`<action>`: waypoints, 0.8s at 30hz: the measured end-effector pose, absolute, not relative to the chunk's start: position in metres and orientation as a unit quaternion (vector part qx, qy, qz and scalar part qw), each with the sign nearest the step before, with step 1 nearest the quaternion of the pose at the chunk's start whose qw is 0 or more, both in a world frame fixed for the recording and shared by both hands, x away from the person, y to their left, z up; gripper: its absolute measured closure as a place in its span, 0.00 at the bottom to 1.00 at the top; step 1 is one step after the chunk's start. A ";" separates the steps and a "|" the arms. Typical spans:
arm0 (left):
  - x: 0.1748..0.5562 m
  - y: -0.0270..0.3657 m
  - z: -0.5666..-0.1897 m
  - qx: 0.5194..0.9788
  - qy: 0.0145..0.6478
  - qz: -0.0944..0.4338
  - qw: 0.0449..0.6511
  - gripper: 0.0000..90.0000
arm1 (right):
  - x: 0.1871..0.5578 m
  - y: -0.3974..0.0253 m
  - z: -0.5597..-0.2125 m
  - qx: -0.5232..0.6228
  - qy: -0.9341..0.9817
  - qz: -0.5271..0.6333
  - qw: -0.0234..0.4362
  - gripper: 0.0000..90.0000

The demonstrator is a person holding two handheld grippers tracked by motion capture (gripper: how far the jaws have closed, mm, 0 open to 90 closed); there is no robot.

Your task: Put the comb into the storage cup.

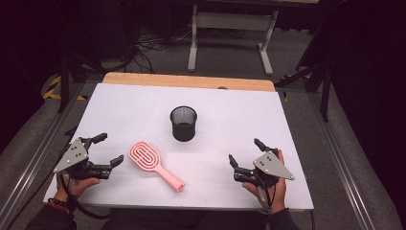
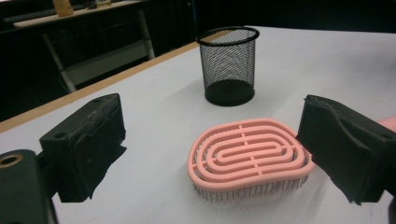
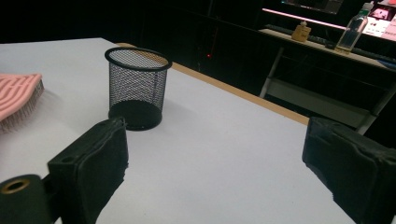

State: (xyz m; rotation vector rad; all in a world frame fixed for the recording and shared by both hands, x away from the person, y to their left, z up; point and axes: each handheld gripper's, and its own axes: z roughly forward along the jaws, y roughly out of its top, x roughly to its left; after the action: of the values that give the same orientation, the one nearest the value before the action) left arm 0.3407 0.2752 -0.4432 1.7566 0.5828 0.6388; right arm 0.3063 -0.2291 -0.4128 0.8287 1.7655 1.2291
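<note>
**Pink hairbrush and mesh cup on a white counter, both grippers spread**

The pink hairbrush point(image 1: 154, 164) lies flat just below the middle of the high view, a little left of centre. Its head is an oval of nested, maze-like ribs with slots between them; in the left gripper view the head rests on a fringe of short pale bristles, ribbed back up. Its long axis runs diagonally: the head points to the upper left of the frame, the thin handle to the lower right, ending in a small knob.

Above and to the right of it, apart from it, a black wire-mesh cup point(image 1: 183, 123) stands upright with its mouth open.

The left gripper point(image 1: 106, 149) sits at the lower left, near the brush head, its jaws spread wide with nothing between them. The right gripper point(image 1: 245, 152) sits at the lower right, well apart from the brush, likewise spread and empty. A hand holds each.

The counter point(image 1: 124, 110) is white with a wooden strip along its far edge. Beyond it the room is dark, with grey floor, loose cables and a pale metal table frame.
</note>
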 end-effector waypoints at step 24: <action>0.336 0.271 -0.456 0.771 0.244 0.246 0.534 0.08 | 0.322 -0.222 -0.421 0.343 0.727 0.474 0.359 0.11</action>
State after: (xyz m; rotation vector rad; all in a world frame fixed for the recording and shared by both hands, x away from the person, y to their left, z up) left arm 0.3359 0.2711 -0.4563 1.8370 0.5822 0.5862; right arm 0.3225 -0.2218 -0.4206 0.8844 1.8762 1.2215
